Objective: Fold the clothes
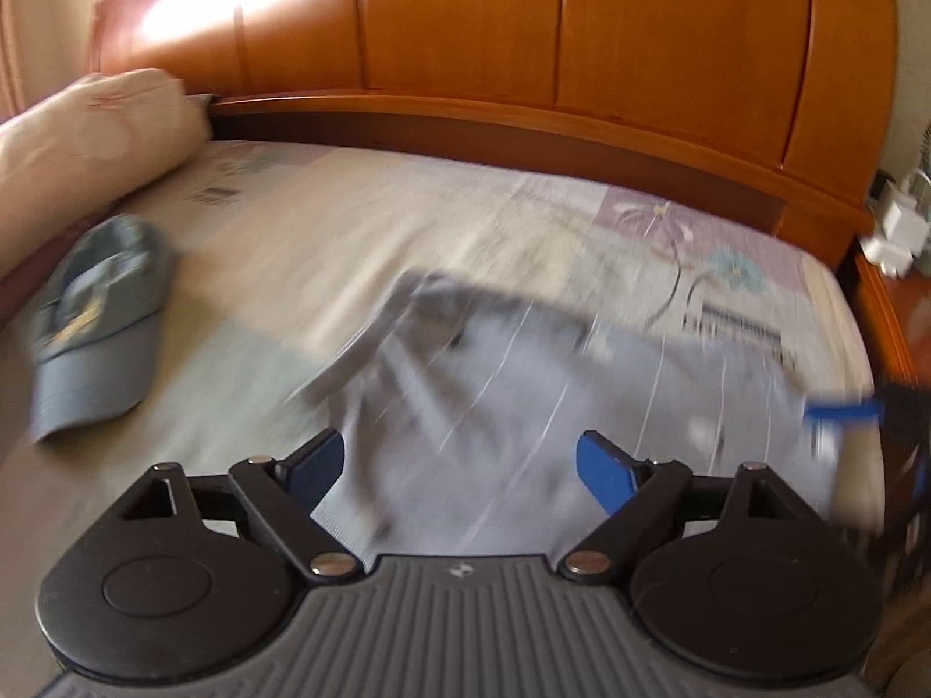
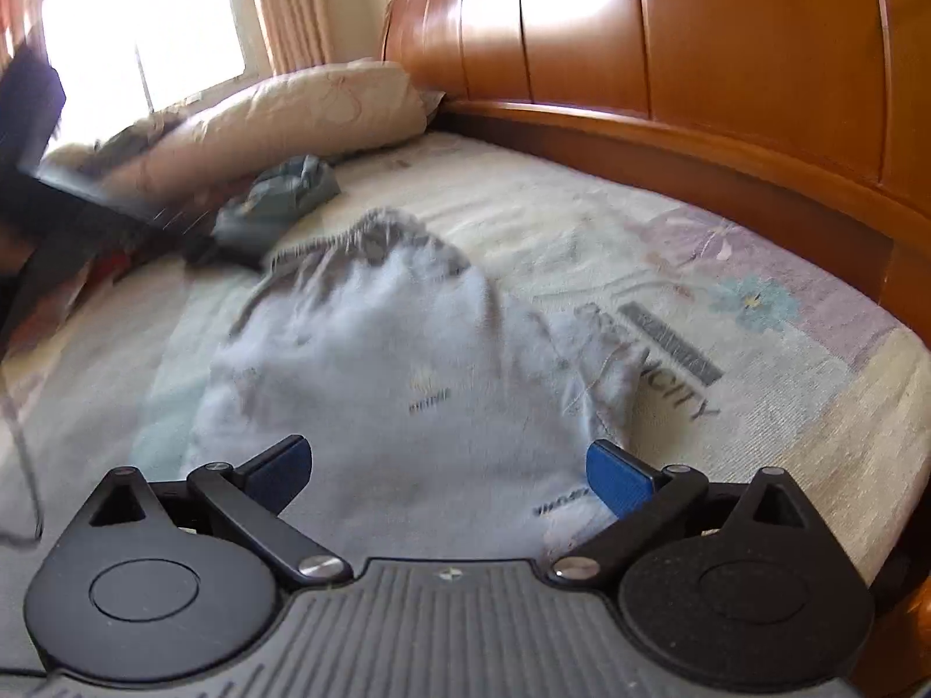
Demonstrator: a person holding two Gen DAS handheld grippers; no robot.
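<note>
Lying rumpled on the bed (image 2: 756, 407), the soft, light garment (image 2: 378, 360) is best gripped at its 5 o'clock hem; left hand-held gripper (image 1: 459, 465) and right hand-held gripper (image 2: 448, 468) are both released.

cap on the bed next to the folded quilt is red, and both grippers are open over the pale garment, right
Not quite. The cap is grey-blue, not red; the left wrist view shows it plainly beside the quilt. The rest holds: the left gripper and the right gripper are both open over the pale garment.
</note>
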